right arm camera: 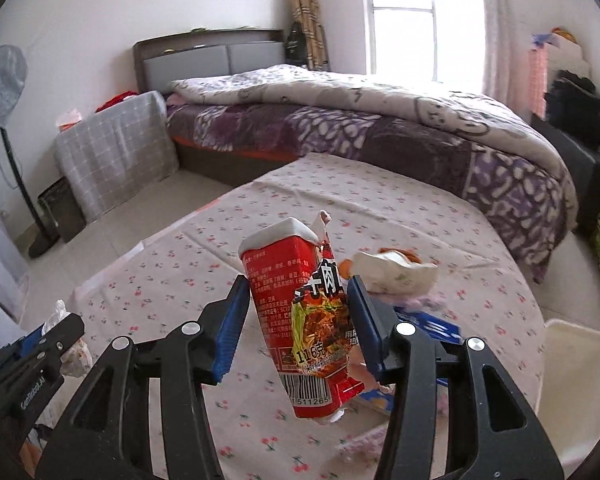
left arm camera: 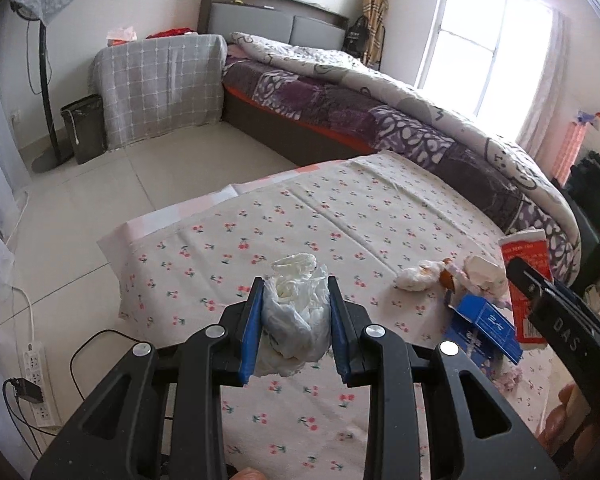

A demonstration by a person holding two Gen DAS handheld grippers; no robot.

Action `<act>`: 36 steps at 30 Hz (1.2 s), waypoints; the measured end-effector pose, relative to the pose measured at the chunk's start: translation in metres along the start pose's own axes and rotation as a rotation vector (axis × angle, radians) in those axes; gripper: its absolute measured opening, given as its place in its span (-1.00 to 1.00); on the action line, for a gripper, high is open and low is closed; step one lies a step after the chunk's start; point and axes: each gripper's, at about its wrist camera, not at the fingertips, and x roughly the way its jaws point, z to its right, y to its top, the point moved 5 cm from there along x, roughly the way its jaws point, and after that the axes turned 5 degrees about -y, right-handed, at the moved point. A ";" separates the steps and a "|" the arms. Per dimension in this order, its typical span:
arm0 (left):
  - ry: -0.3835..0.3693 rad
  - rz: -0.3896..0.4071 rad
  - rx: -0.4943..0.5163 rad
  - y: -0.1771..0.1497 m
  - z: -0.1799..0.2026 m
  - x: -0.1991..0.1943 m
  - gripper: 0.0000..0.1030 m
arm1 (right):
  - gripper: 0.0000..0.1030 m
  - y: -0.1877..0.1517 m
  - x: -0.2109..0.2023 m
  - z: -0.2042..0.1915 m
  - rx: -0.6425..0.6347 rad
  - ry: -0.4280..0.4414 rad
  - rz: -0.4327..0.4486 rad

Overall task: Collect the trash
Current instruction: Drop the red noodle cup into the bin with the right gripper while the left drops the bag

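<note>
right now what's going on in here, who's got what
A person with a handheld gripper in each hand is clearing trash off a table with a cherry-print cloth. The left gripper is shut on a crumpled white plastic bag; the right gripper grips a red noodle packet. Wadded tissues and a blue box remain.

A crumpled white plastic bag (left arm camera: 296,316) and a torn red instant-noodle packet (right arm camera: 306,328) hang above the cherry-print bench (left arm camera: 340,216); soiled crumpled tissues (left arm camera: 420,276) and a blue cardboard box (left arm camera: 484,328) lie there.
</note>
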 end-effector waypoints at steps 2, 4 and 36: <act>-0.008 -0.006 0.010 -0.003 0.009 0.001 -0.41 | -0.06 -0.006 -0.001 0.011 0.021 -0.013 -0.008; -0.014 -0.011 0.018 -0.007 0.017 0.001 -0.41 | -0.06 -0.011 -0.002 0.022 0.042 -0.027 -0.021; -0.147 -0.120 0.262 -0.067 0.165 0.013 -0.41 | 0.01 -0.084 -0.021 0.212 0.345 -0.260 -0.109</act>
